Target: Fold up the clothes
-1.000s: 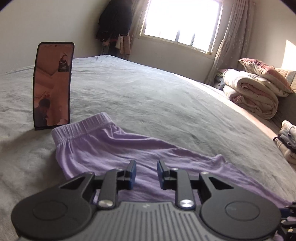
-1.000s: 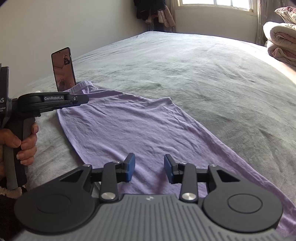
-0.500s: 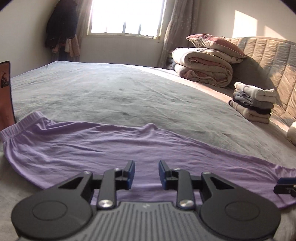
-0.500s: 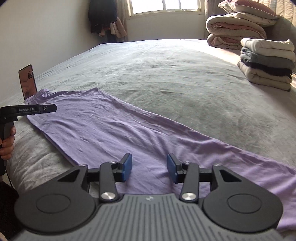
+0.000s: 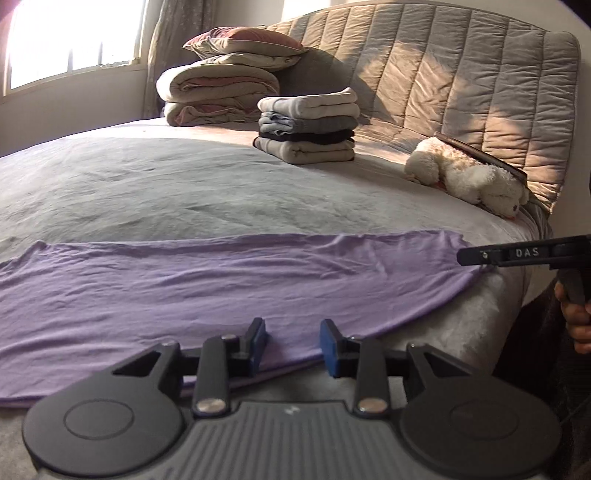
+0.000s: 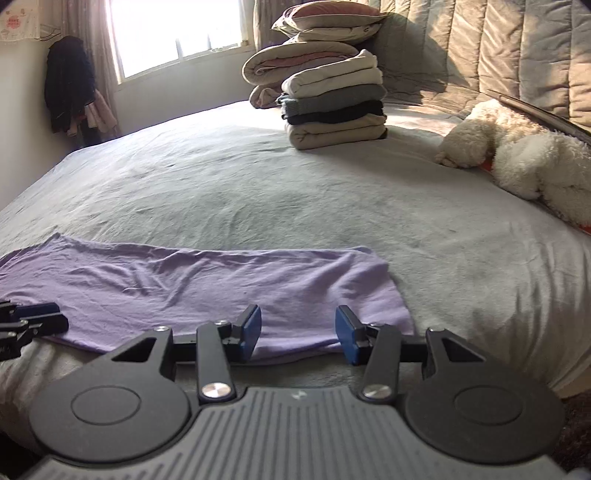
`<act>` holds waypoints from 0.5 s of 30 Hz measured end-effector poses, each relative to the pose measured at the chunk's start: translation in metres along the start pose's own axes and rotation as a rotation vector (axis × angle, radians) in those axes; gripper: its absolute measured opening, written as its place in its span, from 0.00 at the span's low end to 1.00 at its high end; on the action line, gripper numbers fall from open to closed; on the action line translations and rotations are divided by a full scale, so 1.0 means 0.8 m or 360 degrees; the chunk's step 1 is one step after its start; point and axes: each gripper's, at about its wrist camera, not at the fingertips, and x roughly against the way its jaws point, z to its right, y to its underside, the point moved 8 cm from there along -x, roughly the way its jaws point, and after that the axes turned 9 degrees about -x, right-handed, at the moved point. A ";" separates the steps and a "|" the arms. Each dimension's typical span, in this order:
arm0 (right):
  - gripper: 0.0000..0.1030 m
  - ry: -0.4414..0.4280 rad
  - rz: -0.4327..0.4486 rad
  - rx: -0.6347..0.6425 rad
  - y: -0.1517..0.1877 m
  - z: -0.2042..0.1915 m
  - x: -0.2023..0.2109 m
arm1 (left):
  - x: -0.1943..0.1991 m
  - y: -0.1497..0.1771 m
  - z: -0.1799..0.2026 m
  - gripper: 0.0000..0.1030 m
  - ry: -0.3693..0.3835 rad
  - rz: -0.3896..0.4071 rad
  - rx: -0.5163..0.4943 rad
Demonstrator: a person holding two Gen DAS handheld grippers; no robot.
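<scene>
One purple garment (image 5: 229,280), four stacked clothes (image 5: 308,125), one plush toy (image 5: 469,177)

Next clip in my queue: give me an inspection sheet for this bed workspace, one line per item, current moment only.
Surface: grey bed cover, lightly rumpled.
Job's things: purple garment lies flat along the near edge of the bed, wrinkled, not yet folded over.
Clutter: stack of folded clothes and rolled quilts with pillows near the headboard; white plush toy beside them.
Grippers: left claw open over the garment's near hem, holding nothing; right claw open at the garment's near end, holding nothing; a hand grips the right tool's handle.
Cables: nothing seen.
Surroundings: bright window, curtains, dark clothes hanging in the corner.
</scene>
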 end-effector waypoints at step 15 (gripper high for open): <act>0.48 0.0252 0.0069 -0.0079 0.000 0.050 -0.007 | -0.010 -0.029 0.047 0.33 0.0207 0.0079 -0.0032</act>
